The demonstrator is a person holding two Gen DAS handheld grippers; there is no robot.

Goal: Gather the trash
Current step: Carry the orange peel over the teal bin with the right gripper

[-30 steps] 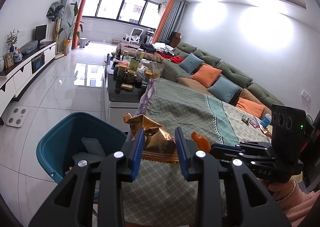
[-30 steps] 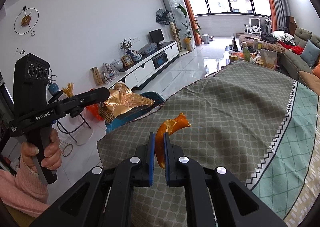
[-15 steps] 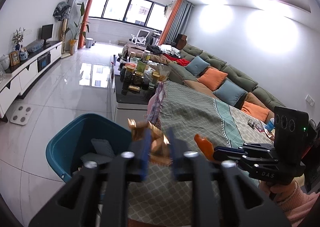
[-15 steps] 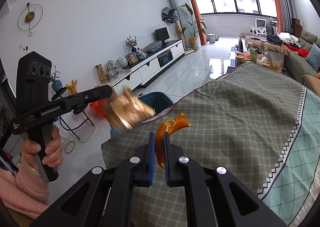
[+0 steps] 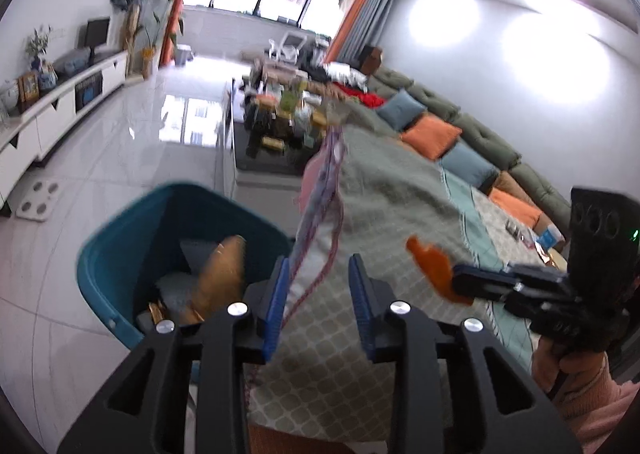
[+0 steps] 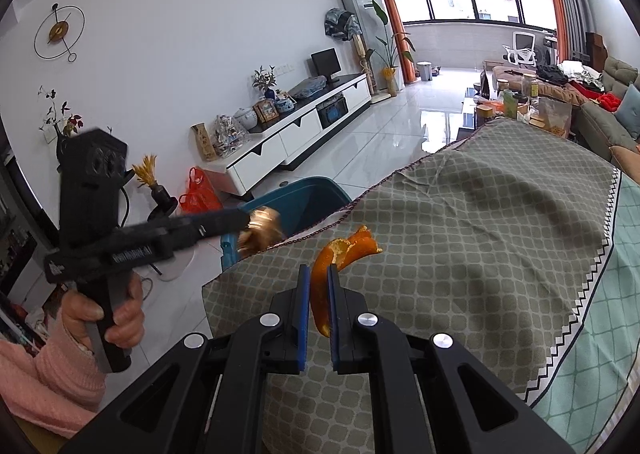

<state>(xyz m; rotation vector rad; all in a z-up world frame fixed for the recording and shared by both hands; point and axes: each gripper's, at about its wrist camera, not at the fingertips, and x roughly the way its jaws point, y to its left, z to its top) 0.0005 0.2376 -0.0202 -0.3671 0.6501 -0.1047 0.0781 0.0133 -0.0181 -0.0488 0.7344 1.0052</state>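
My left gripper (image 5: 318, 286) is open and empty at the table's corner, beside the teal trash bin (image 5: 120, 250). The gold snack wrapper (image 5: 222, 274) is a blur dropping into the bin, free of the fingers; it also shows in the right wrist view (image 6: 260, 232) just off the left gripper's tip. My right gripper (image 6: 318, 308) is shut on an orange peel (image 6: 340, 254) and holds it above the green checked tablecloth (image 6: 480, 234). The peel also shows in the left wrist view (image 5: 432, 266).
The bin holds grey and gold trash. A low coffee table (image 5: 276, 133) crowded with jars stands beyond the table. A green sofa with cushions (image 5: 460, 133) runs along the right wall. A white TV cabinet (image 6: 304, 125) lines the left wall.
My left gripper swung left towards the bin, opened and let go of the gold wrapper, which now falls into the bin. My right gripper still holds the peel, barely moved.
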